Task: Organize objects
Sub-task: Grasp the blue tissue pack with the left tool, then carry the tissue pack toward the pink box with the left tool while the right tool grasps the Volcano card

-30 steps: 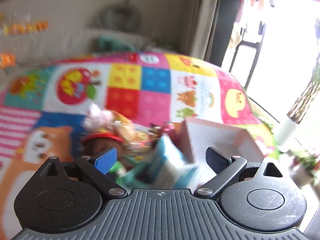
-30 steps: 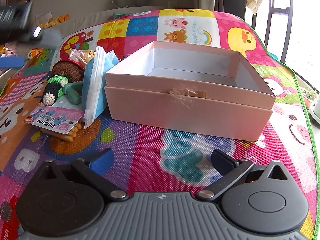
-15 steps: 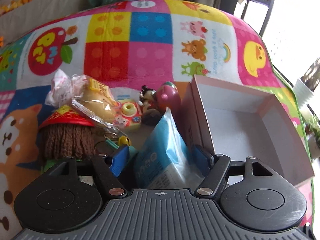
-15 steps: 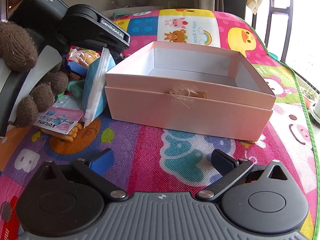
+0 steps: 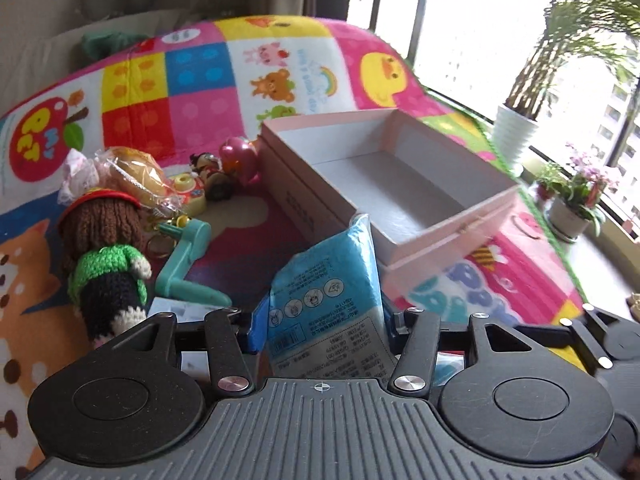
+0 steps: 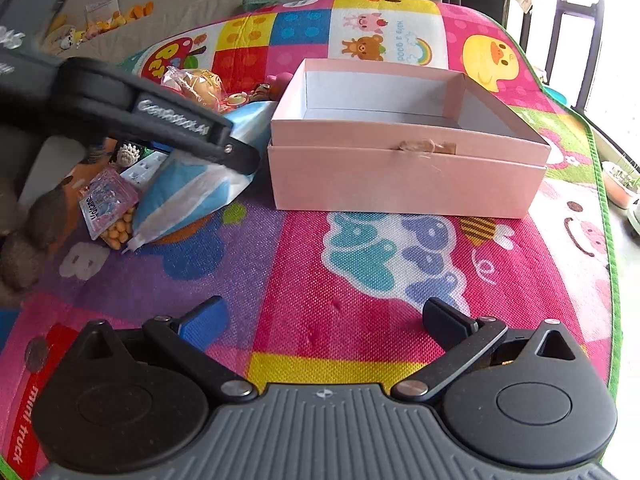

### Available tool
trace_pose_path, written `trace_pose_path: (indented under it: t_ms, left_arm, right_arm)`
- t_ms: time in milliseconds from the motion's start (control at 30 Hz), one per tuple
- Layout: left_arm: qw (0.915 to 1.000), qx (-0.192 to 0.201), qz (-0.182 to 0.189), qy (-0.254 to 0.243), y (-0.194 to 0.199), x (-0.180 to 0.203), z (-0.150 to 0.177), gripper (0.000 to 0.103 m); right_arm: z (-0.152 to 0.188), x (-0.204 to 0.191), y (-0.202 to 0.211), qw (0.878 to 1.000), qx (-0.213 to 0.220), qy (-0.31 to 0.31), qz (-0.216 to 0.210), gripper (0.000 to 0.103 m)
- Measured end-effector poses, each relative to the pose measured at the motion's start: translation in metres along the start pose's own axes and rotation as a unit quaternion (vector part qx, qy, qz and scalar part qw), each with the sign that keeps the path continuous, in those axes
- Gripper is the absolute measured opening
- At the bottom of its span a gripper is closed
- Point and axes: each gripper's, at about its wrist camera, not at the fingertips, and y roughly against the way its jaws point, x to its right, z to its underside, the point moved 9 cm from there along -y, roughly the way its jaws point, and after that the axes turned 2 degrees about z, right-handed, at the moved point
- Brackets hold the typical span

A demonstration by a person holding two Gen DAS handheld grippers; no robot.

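Left gripper (image 5: 322, 332): jaws closed on a blue pack (image 5: 328, 292), which stands upright between the fingers with its printed face toward the camera. In the right wrist view the same gripper (image 6: 236, 156) reaches in from the left and clamps the pack (image 6: 192, 192), whose lower end is at the mat (image 6: 360, 248), just left of the box (image 6: 404, 176).

Right gripper (image 6: 320, 320): jaws wide apart, holding nothing, above the mat in front of the box.

Box (image 5: 400, 184): pink, open, white inside, nothing visible in it; it sits on the mat (image 5: 208, 92) just beyond the held pack.

Loose items left of the box: a knitted doll (image 5: 104, 256) with brown hair and green top, a teal tool (image 5: 184, 260) beside it, a wrapped bun (image 5: 136, 176), a small yellow toy (image 5: 188, 188), a figurine (image 5: 208, 168) and a pink toy (image 5: 240, 156) close against the box wall. A snack packet (image 6: 106, 208) lies next to the pack.

Beyond the mat's right edge: potted plants (image 5: 572, 200) by the window.
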Motion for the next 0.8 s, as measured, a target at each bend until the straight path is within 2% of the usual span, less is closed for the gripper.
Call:
trace_pose_path:
  t_ms: [67,133,233,300,400,433,500,600,700,767,800]
  left_arm:
    - [0.9989,0.038,0.026,0.002,0.037,0.008,0.007,0.056]
    - [0.996,0.08,0.033,0.021,0.077,0.005,0.011,0.056]
    - [0.991,0.118,-0.006,0.062,0.121,-0.03,0.023,0.056]
    - [0.9879,0.12,-0.038,0.091,0.137,-0.057,0.036,0.056]
    - [0.9814,0.103,-0.072,0.144,0.148,-0.096,0.061,0.056]
    - [0.9794,0.1,-0.078,0.157,0.15,-0.104,0.067,0.056]
    - [0.9762,0.103,-0.082,0.173,0.154,-0.115,0.076,0.056]
    - [0.9711,0.115,-0.076,0.195,0.148,-0.126,0.078,0.056]
    - [0.9689,0.122,-0.06,0.207,0.136,-0.124,0.078,0.056]
    - [0.9699,0.124,-0.049,0.204,0.127,-0.119,0.075,0.056]
    - [0.9705,0.124,-0.046,0.201,0.122,-0.116,0.074,0.056]
  right_arm:
    - [-0.002,0.001,-0.001,1.0,-0.002,-0.004,0.005,0.103]
    - [-0.003,0.001,-0.002,1.0,-0.002,-0.006,0.009,0.103]
    - [-0.005,0.0,-0.003,1.0,0.0,-0.005,0.013,0.103]
    - [-0.006,-0.002,-0.003,1.0,0.002,-0.003,0.011,0.103]
    - [-0.013,-0.001,-0.003,1.0,-0.001,0.007,-0.017,0.103]
    - [-0.02,0.003,0.001,1.0,0.015,0.005,-0.027,0.103]
    - [-0.04,0.025,0.018,0.997,0.074,-0.015,-0.009,0.103]
    - [-0.072,0.07,0.029,0.99,0.125,-0.055,0.028,0.103]
    - [-0.1,0.115,0.012,0.985,0.129,-0.101,0.047,0.103]
    - [-0.114,0.145,-0.009,0.982,0.117,-0.132,0.072,0.103]
    - [-0.119,0.155,-0.022,0.981,0.105,-0.145,0.071,0.103]
